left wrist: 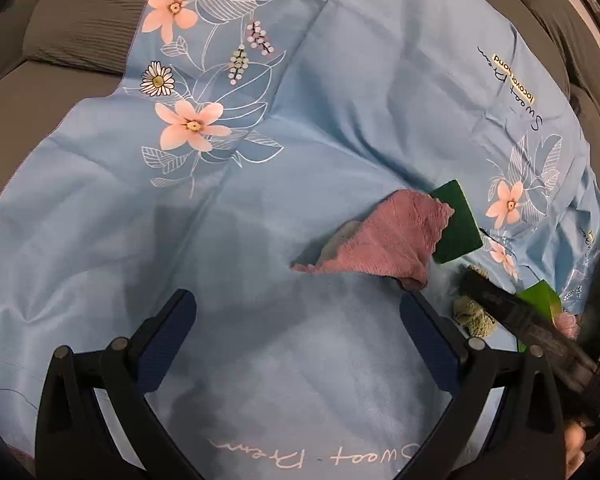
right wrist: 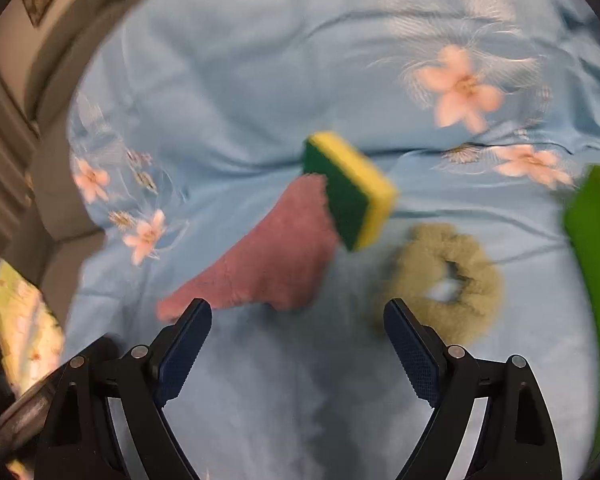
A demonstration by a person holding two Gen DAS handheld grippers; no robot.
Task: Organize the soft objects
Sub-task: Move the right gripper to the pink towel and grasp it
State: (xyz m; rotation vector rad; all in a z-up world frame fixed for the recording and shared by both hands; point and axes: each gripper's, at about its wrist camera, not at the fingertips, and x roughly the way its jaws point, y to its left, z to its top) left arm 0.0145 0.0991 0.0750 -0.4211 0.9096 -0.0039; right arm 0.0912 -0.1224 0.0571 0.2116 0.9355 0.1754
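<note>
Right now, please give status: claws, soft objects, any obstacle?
Left claw open, empty. Right claw open, empty. Pink cloth, sponge, green scrunchie on blue sheet. Nothing blocks.

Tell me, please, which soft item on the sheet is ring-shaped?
The olive scrunchie, a fuzzy ring with a hole in its middle. The pink cloth lies flat and the sponge is a solid block.

Crumpled pink cloth [right wrist: 268, 256] under tilted green-yellow sponge [right wrist: 352, 192], olive scrunchie [right wrist: 444, 280] beside
</note>
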